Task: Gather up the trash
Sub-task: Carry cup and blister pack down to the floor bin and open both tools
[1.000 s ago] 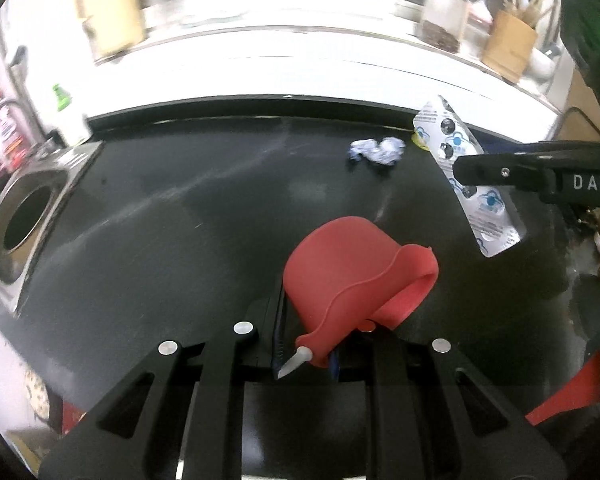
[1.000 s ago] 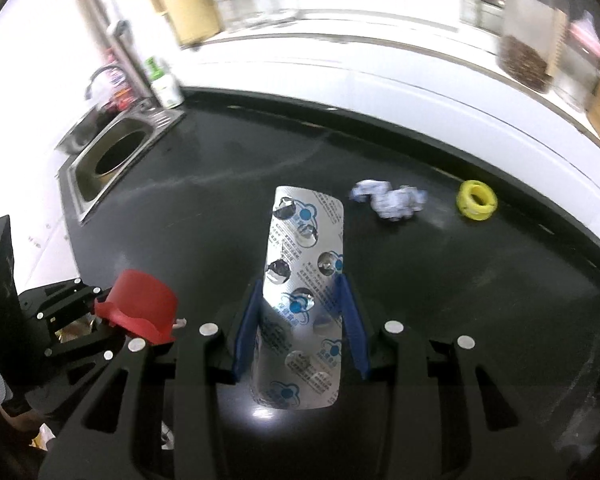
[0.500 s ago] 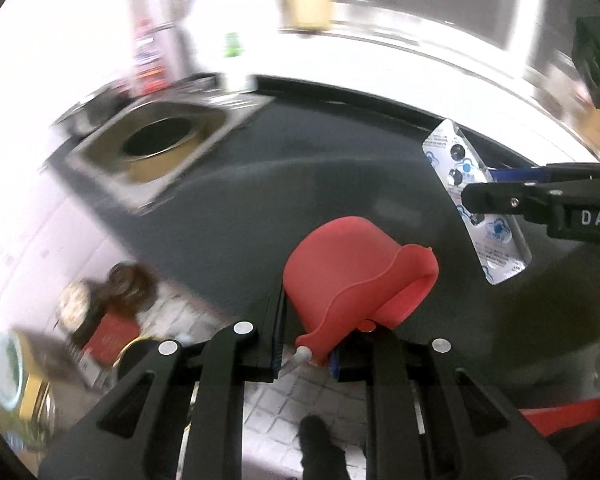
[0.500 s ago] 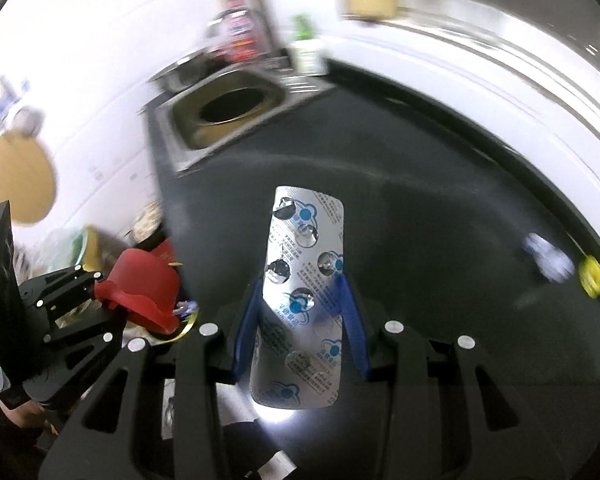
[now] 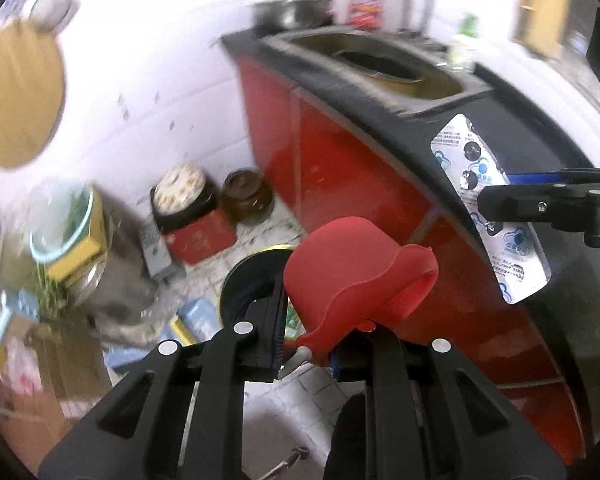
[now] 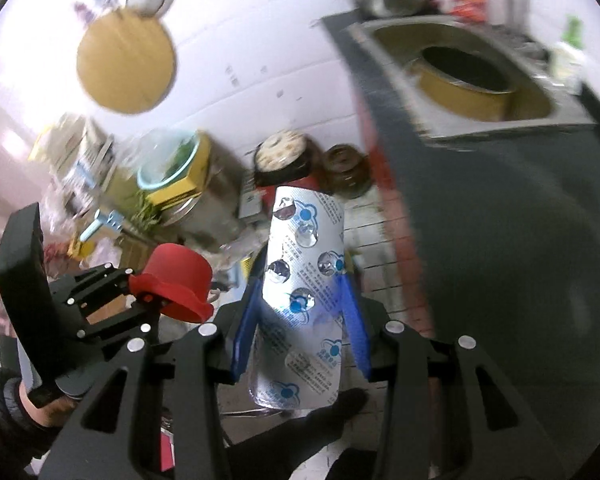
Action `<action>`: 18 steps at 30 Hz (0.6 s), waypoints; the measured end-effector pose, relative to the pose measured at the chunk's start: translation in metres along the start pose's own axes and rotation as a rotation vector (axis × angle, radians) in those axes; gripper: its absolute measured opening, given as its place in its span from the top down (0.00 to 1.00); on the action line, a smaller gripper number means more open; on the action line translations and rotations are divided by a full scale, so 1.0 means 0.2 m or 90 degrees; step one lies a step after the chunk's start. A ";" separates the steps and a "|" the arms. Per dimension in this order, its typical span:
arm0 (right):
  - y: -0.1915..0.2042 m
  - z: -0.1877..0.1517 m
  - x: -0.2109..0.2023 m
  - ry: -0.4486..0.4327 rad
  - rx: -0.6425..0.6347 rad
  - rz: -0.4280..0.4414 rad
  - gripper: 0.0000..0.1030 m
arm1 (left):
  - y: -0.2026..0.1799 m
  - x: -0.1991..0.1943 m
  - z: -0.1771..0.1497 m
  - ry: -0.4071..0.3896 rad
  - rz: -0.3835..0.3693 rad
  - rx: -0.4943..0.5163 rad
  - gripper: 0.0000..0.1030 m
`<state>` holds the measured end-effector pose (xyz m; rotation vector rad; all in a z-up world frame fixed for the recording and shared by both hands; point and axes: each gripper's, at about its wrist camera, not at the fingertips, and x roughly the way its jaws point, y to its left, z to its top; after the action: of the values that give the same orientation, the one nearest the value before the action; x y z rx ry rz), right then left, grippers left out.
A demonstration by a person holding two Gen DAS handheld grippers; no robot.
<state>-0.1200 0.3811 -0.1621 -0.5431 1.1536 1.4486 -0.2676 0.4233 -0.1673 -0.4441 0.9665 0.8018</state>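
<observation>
While both grippers are hanging out past the edge of the black counter (image 6: 520,240), a cluttered tiled floor is lying below them. Nearest under the left gripper (image 5: 306,354) a round black bin (image 5: 244,280) with a yellow rim is sitting on the tiles, partly hidden by the fingers. Farther off, a red box (image 5: 200,236) carrying a dark pot, a brown jar (image 5: 246,196) beside it and a yellow box (image 5: 76,248) topped by a glass bowl are standing by the white wall, near the red cabinet front (image 5: 340,168). Farthest along the counter the steel sink (image 6: 476,80) is holding a yellow-sided basin, and a round wooden board (image 6: 126,62) is hanging on the wall.

The left gripper is clamping a red silicone cup (image 5: 352,276), which is tilting above the bin. The right gripper (image 6: 300,316) is pinching a silver blister pack (image 6: 304,280) between its blue pads (image 6: 246,320), the pack standing upright and reaching past the fingertips, just beside the cup.
</observation>
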 end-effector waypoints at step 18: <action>-0.01 0.19 1.00 0.141 -0.022 -0.005 0.53 | 0.30 0.79 -0.17 0.079 -0.032 -0.045 0.84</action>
<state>-0.1569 0.5085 -0.3167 -0.7452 1.2993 1.4291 -0.2810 0.5022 -0.3193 -0.5834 1.0405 0.7722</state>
